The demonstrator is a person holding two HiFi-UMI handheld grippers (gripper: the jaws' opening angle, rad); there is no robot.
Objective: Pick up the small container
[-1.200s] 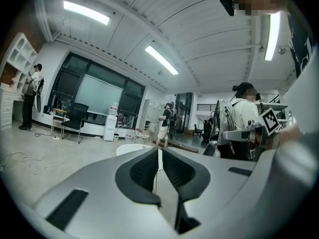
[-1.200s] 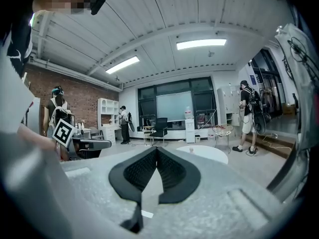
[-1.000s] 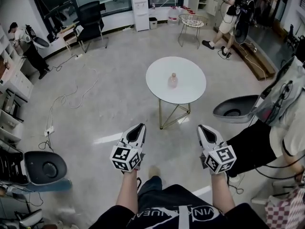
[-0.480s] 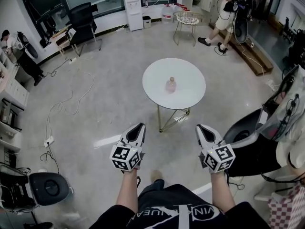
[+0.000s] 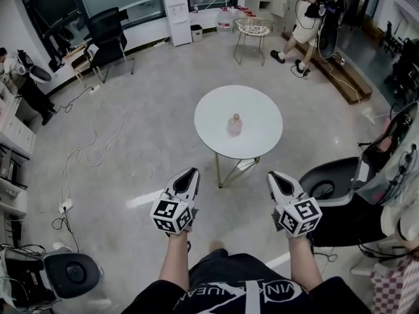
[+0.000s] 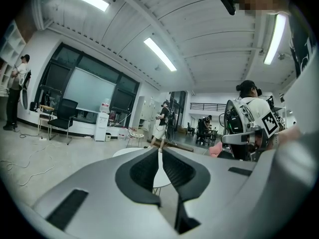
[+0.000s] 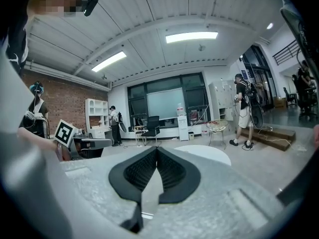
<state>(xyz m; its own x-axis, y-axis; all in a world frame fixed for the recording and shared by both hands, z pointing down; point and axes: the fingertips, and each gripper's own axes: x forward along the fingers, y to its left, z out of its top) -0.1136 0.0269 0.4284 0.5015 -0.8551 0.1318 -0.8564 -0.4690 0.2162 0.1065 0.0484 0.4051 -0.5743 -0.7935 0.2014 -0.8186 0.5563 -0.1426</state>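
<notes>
A small pinkish container (image 5: 234, 124) stands upright near the middle of a round white table (image 5: 258, 103) ahead of me in the head view. My left gripper (image 5: 192, 174) and right gripper (image 5: 273, 176) are held side by side well short of the table, both shut with nothing between their jaws. In the left gripper view the jaws (image 6: 160, 151) meet at the tips, with the white table (image 6: 127, 152) just beyond them. The right gripper (image 7: 157, 150) also shows its tips together, the table (image 7: 209, 153) to their right. The container is hidden in both gripper views.
The table stands on thin gold wire legs (image 5: 237, 169) on a grey concrete floor. A grey shell chair (image 5: 334, 178) sits at the right, another (image 5: 72, 273) at lower left. Cables (image 5: 85, 149) trail on the floor at the left. A person (image 5: 313, 12) stands far behind, by a wire chair (image 5: 252, 28).
The view has advanced towards the table, which sits slightly lower and nearer in the frame. Both grippers keep the same place and stay shut.
</notes>
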